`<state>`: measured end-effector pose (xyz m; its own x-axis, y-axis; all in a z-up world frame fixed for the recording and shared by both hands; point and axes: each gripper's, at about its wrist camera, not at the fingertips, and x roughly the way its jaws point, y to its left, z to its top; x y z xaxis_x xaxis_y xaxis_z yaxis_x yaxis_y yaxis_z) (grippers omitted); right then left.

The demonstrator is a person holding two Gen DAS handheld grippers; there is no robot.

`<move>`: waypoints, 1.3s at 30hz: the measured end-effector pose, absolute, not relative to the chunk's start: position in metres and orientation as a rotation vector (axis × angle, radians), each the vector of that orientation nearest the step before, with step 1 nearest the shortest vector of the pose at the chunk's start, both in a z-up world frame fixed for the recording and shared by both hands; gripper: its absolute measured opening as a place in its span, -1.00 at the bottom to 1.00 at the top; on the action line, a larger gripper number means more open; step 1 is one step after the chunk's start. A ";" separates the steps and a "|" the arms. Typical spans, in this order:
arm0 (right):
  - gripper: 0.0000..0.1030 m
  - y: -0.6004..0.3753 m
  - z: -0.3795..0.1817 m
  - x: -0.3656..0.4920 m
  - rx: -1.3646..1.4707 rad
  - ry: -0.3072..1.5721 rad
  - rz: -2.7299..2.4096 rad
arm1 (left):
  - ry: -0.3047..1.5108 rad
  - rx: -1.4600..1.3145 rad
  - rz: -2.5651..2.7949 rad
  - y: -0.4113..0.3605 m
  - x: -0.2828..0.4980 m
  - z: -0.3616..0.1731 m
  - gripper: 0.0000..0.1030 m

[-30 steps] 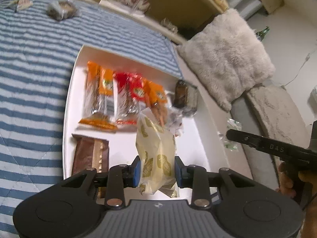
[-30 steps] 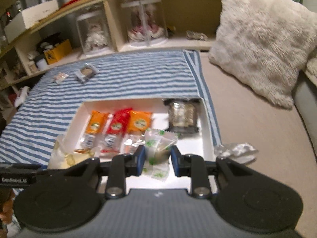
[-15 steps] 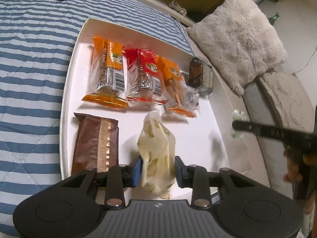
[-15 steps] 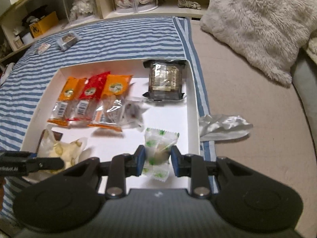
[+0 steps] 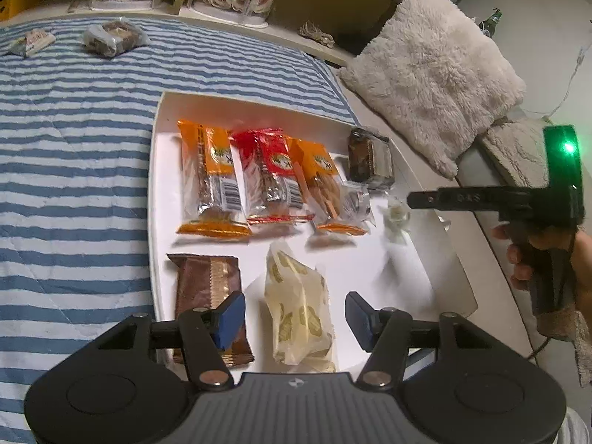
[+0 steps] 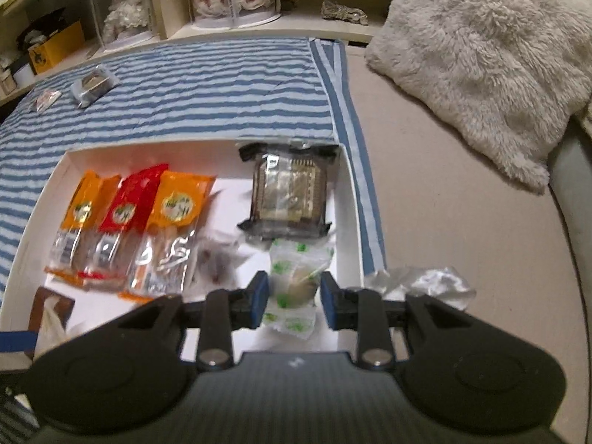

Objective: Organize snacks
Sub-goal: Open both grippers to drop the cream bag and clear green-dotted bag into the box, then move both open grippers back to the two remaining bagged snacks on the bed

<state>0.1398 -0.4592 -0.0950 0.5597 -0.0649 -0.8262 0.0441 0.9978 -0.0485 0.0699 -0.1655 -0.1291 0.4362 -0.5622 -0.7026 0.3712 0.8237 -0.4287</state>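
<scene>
Pale yellow printed snack bag [image 5: 298, 309] lies in white shallow tray [image 5: 157, 170] at six o'clock; left gripper [image 5: 294, 320] jaws have just been opening, pads clear. Right gripper [image 6: 294, 299] likewise has just spread around green-dotted clear candy wrapper [image 6: 296, 277] at tray's four o'clock. Best: withdraw straight up, avoid snagging film.

The left gripper [image 5: 294, 318] has just spread its jaws — the yellow-printed snack bag [image 5: 298, 310] lies free between them in the white tray [image 5: 157, 199], beside a brown wrapped bar [image 5: 209, 296]. Right of the tray, a hand [image 5: 547, 255] holds the right gripper [image 5: 418, 199].
</scene>
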 end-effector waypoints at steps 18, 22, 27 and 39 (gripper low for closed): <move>0.26 -0.458 -0.070 0.084 0.008 0.939 0.008 | 0.982 -0.198 -0.623 -0.177 0.078 -0.148 -0.74; 0.26 -0.451 -0.069 0.077 -0.011 0.936 0.024 | 0.994 -0.192 -0.635 -0.180 0.079 -0.155 -0.81; 0.26 -0.446 -0.072 0.071 -0.017 0.955 0.043 | 0.992 -0.177 -0.635 -0.181 0.078 -0.150 -0.80; 0.30 -0.452 -0.064 0.054 0.006 0.930 0.054 | 0.947 -0.152 -0.643 -0.181 0.063 -0.111 0.56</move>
